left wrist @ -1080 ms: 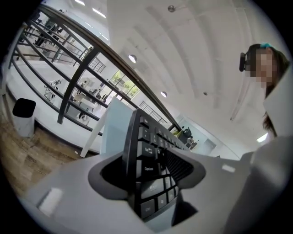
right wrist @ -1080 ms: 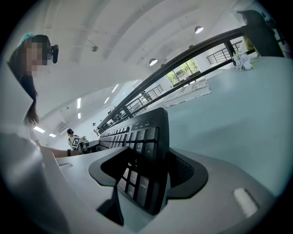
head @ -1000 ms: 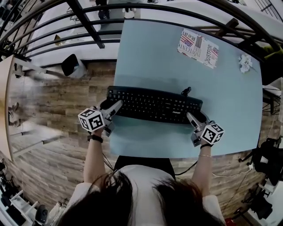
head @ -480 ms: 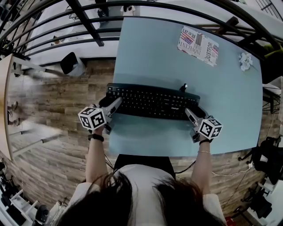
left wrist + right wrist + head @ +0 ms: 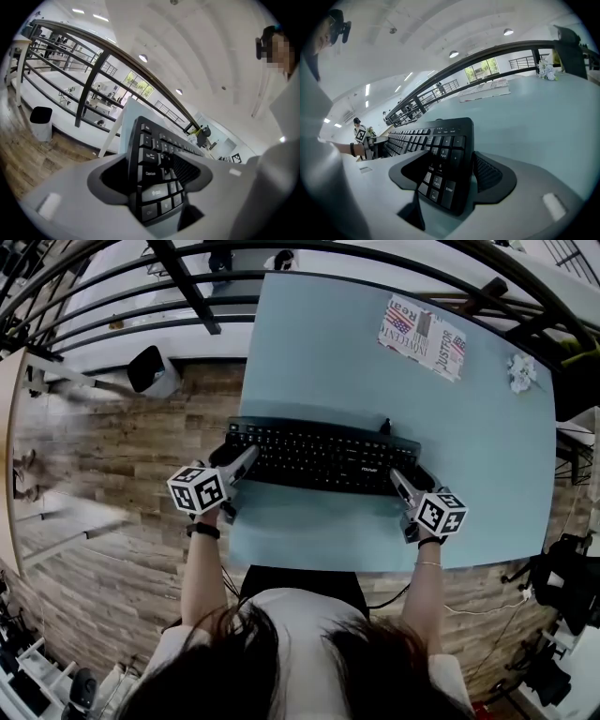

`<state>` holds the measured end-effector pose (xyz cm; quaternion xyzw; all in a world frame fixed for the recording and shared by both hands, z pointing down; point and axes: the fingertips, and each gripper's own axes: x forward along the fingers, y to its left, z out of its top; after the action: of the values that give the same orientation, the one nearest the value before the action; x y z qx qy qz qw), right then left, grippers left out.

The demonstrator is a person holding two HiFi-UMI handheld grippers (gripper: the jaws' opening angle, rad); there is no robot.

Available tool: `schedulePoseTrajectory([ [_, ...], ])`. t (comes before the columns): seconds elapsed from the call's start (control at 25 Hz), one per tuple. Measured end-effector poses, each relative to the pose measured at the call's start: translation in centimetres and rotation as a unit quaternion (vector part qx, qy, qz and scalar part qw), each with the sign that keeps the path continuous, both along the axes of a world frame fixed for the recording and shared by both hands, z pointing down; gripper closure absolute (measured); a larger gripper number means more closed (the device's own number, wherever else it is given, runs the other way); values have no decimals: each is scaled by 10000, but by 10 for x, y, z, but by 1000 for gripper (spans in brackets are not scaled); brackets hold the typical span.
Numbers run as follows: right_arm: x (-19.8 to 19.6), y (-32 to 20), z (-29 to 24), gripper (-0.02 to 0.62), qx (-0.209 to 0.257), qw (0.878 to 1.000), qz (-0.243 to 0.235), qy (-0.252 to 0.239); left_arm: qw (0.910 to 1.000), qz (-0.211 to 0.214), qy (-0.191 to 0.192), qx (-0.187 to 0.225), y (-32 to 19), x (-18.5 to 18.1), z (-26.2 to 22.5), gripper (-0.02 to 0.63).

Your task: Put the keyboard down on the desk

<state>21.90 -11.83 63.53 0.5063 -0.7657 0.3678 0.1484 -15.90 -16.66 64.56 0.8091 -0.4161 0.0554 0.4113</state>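
Left hand-held gripper [image 5: 246, 460] and right hand-held gripper [image 5: 401, 482] have just been opening, jaws spread around the ends of the black keyboard [image 5: 323, 456] lying near the front edge of the bench [image 5: 356, 362]; both should back straight off without nudging it.

Keyboard [image 5: 323, 457]: black, white key lettering | desk [image 5: 356, 371]: pale blue | floor [image 5: 122, 456]: brown wood planks | paper [image 5: 422, 338]: red-white-blue flag print

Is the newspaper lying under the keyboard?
No, the newspaper lies apart from the keyboard, near the far edge of the desk.
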Motion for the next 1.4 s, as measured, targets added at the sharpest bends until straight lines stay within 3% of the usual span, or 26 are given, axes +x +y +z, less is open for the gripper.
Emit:
schedulePoseTrajectory([
  [0.12,1,0,1,324,63,9999,63,128,10000,-68,-24,45,1,0,0,284],
  [0.32,0,-1,-1,324,127,9997,52,207,9984,-360,-381,212,-1,-7,2,258],
  [0.68,0,0,-3,324,307,9989,173,324,9981,-547,-44,277,-5,-10,1,258],
  [1.4,15,7,-33,322,714,9946,358,661,9949,-447,-591,685,1,-20,-25,258],
])
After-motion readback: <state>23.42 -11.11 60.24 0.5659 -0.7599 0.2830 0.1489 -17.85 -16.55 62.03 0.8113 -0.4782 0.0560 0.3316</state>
